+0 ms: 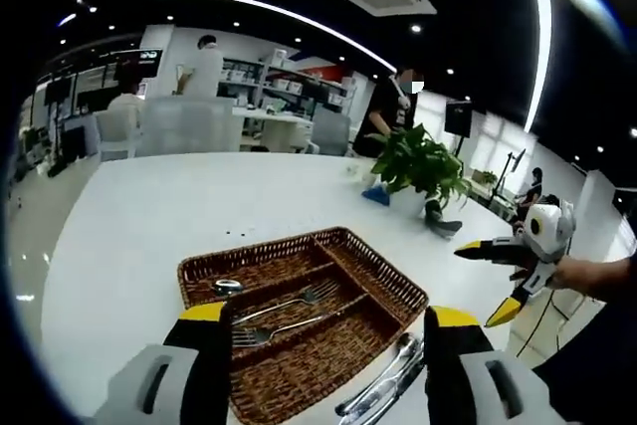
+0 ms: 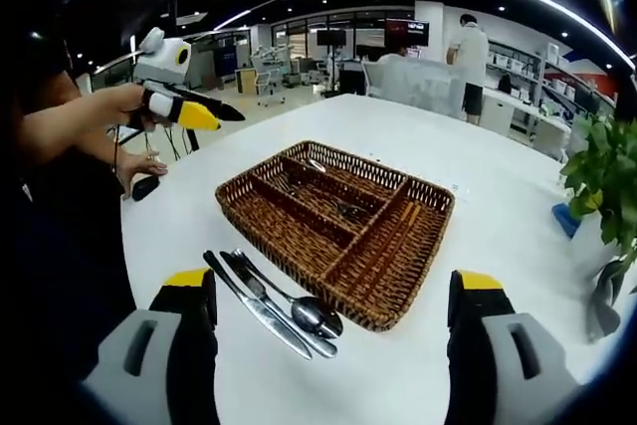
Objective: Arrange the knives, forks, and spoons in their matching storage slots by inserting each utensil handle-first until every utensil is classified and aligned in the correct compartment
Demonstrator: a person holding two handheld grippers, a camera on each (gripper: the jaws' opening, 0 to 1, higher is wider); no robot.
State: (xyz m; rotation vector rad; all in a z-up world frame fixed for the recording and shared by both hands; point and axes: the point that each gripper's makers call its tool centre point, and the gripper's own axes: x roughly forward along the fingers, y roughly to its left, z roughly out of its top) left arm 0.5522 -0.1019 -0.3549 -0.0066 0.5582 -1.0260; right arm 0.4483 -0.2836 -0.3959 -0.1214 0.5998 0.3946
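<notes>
Wicker tray (image 2: 418, 196) dead ahead of both wide-spread, empty grippers (image 1: 318, 330) (image 2: 333, 301), two forks (image 1: 284, 311) already slotted, knives (image 2: 261, 308) and spoon (image 2: 299, 308) just outside its near wall, likely staged for handle-first pickup.

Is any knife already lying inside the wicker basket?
No, the two knives lie on the white table outside the basket, beside a spoon.

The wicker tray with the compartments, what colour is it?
The wicker tray is dark brown with a woven pattern, clearest in the right gripper view.
</notes>
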